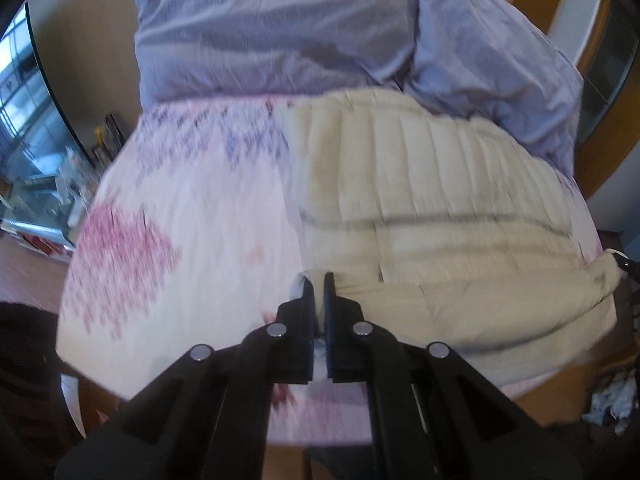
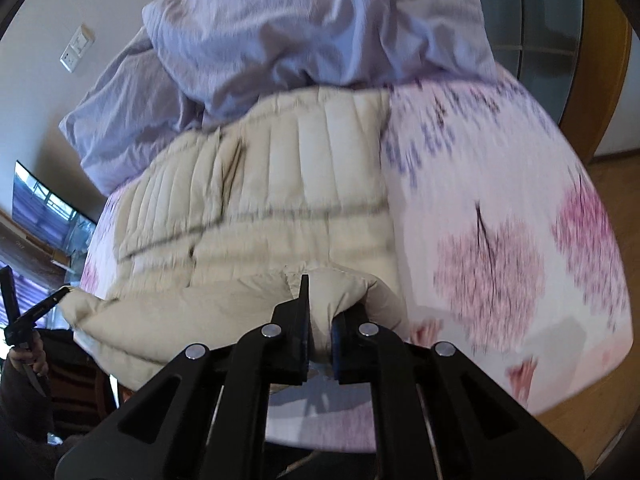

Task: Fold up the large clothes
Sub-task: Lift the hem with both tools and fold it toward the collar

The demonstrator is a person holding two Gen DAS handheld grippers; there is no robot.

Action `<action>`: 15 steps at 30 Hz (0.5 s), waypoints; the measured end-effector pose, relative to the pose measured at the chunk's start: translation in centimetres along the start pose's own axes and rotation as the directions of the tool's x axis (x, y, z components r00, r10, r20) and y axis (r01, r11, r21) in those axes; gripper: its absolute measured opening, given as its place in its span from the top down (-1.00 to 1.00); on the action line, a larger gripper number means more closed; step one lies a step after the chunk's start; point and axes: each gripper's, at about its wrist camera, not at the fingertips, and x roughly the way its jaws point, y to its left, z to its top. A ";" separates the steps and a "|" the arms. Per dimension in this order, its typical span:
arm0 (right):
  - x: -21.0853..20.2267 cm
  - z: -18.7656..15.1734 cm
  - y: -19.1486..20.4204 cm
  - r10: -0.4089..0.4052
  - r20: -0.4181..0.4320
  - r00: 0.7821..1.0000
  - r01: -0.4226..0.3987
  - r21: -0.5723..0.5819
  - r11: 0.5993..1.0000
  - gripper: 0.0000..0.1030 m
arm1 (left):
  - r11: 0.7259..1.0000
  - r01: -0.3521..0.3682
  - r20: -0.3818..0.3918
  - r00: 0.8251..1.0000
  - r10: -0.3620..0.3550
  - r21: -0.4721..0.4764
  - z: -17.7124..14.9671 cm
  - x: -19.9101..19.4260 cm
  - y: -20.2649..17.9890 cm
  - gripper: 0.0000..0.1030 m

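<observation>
A: On the bed, what is laid out?

B: A cream quilted puffer jacket (image 1: 420, 200) is spread flat on a pink floral bedsheet (image 1: 192, 208), and its far edge is met by a rumpled lavender duvet (image 1: 280, 32). Both views are blurred.

A: How is the left gripper (image 1: 319, 280) set?

B: Its jaws are pressed nearly together, and a fold of the jacket's near corner is pinched between them, at the edge where cream fabric meets the sheet.

A: And the right gripper (image 2: 320, 292)?

B: A puffy fold of the jacket (image 2: 260, 200) near hem is clamped between its jaws; the right fingertip is hidden under the fabric. The bedsheet (image 2: 500, 220), printed with pink trees, is seen to that side.

A: Is the near hem flat?

B: It is lifted into a loose roll between the two grips. At the left rim of the right view, the other tool is seen attached to the jacket's far corner.

A: Anything beyond the bed?

B: A wall switch plate (image 2: 77, 53) is seen above the duvet (image 2: 300, 28).
</observation>
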 end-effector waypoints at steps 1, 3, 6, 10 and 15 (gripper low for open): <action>0.2 0.9 0.1 -0.007 0.013 1.000 0.007 -0.008 1.000 0.85 | 1.000 -0.008 0.009 1.000 0.008 0.000 0.8 0.3 0.1 0.93; 0.8 2.5 0.5 -0.018 0.030 0.999 0.019 -0.017 1.000 0.85 | 1.000 -0.030 0.024 0.999 0.030 -0.001 2.7 1.1 0.1 0.93; 2.1 5.0 1.1 -0.035 0.050 0.998 0.036 -0.027 0.999 0.85 | 0.998 -0.060 0.036 0.998 0.061 -0.011 5.3 2.4 0.1 0.94; 3.8 7.6 1.6 -0.058 0.066 0.996 0.060 -0.034 0.998 0.85 | 0.996 -0.084 0.054 0.995 0.086 -0.036 8.8 3.8 0.2 0.96; 6.1 11.3 1.9 -0.080 0.099 0.992 0.082 -0.014 0.997 0.85 | 0.992 -0.127 0.091 0.988 0.129 -0.022 13.8 5.7 -0.5 0.97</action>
